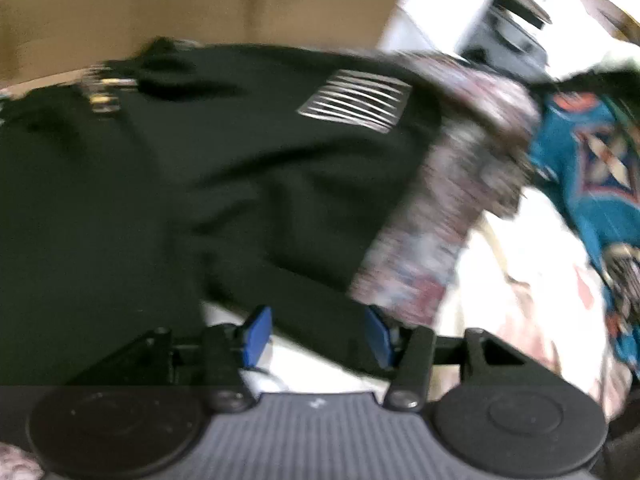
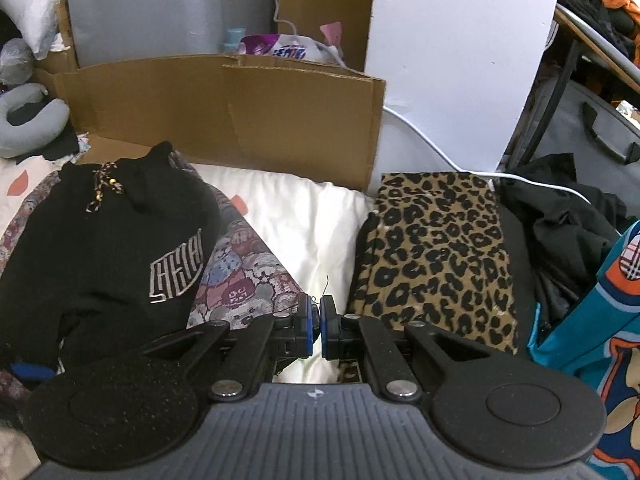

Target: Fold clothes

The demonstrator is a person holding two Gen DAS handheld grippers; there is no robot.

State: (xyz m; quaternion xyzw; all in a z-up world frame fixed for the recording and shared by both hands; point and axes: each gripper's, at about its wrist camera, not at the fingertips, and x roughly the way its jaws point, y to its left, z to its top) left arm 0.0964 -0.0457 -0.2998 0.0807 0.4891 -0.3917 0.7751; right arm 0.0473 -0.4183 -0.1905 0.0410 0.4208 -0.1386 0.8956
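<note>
the left tongs (image 1: 318, 334) pointed steeply down over the black sweater (image 1: 208, 168), their blue pads (image 1: 258, 334) standing apart. a dark fold of the sweater ran across the gap between them, but the view was too blurred to tell whether the pads pressed on it, so they read as released. the right tongs (image 2: 316, 328) also pointed downward, clenched with their pads nearly touching and nothing held between them; only a loose thread showed just above the tips.

the black sweater (image 2: 108, 248), with a striped silver emblem (image 2: 176, 272) on its front and a braided cord (image 2: 104, 188) at the neck, lay spread on a patterned cloth with cartoon dogs (image 2: 248, 280), to the left of the right tongs. that cloth rested on a white bed cover (image 2: 304, 220). to the right of the right tongs lay a folded leopard-print garment (image 2: 436, 248), flat and squared. beyond it sat a heap of black clothes (image 2: 560, 216), and a teal printed garment (image 2: 592, 320) hung at the right edge. a brown cardboard panel (image 2: 224, 112) stood upright behind the bed, with a grey neck pillow (image 2: 32, 120) at the far left.
</note>
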